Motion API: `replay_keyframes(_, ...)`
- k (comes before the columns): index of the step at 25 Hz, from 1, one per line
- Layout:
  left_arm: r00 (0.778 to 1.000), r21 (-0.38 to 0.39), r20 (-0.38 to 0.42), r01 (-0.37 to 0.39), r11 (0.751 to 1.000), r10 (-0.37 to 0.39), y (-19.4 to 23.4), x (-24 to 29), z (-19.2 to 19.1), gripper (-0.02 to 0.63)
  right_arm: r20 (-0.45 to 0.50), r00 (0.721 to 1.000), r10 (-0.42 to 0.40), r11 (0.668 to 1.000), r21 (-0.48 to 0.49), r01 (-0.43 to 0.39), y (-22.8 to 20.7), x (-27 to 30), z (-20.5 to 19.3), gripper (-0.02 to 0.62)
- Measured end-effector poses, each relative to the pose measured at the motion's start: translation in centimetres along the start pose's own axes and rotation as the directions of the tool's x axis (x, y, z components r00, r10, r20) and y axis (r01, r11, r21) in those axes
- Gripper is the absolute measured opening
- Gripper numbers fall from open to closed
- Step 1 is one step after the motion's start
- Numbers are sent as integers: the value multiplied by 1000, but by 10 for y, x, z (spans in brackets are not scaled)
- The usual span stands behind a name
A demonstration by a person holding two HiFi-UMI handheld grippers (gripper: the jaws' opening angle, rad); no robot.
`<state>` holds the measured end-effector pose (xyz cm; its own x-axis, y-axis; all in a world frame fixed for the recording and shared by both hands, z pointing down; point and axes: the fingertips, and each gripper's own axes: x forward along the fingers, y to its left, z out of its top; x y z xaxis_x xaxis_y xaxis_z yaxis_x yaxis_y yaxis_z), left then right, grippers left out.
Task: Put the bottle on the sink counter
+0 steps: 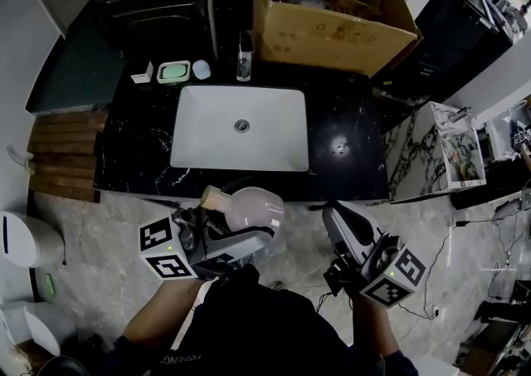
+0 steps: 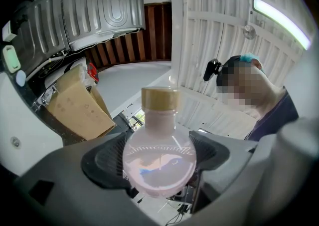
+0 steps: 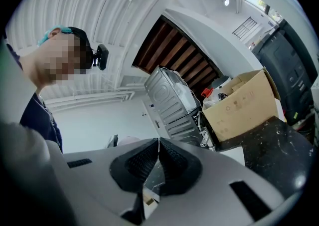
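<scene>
**Bottle clamped in my left jaws, not yet over the surface**

My left gripper has its jaws clamped on the bottle, one ribbed pad on each side of its round belly. The tan cap stands clear beyond them. My right gripper has its jaws pressed together with nothing between them.

I judge the bottle smooth, stiff and fairly light. A curved belly like this could swivel or slide out of a flat grip, so the widest part, where I hold it, seems the safest place. I cannot tell glass from plastic, so I would set it down gently.

Only the left gripper view shows the pads' contact. Only the head view shows that the bottle lies tilted, cap toward my left, just short of the front edge of the black surface, near the white sink.
</scene>
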<state>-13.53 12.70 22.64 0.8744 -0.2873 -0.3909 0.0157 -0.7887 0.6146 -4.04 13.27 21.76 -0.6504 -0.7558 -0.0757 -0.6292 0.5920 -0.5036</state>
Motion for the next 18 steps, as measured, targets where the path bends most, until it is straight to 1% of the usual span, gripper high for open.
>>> replay_keyframes(4, 1000, 5, -13, 10, 1000, -9, 12, 3, 8, 391, 0, 1000, 2, 999, -34, -2, -10, 7, 0, 28)
replay_keyframes(13, 999, 6, -35, 17, 1000, -17, 32, 15, 26, 391, 14, 999, -39, 999, -16, 39, -27, 25, 15, 28)
replay_keyframes(16, 999, 4, -40, 14, 1000, -14, 40, 20, 28, 391, 27, 999, -33, 999, -30, 34, -35, 26, 19, 28)
replay_keyframes(18, 999, 3, -43, 11, 1000, -11, 45, 25, 29, 391, 12, 999, -42, 998, -44, 42, -45, 23, 17, 28)
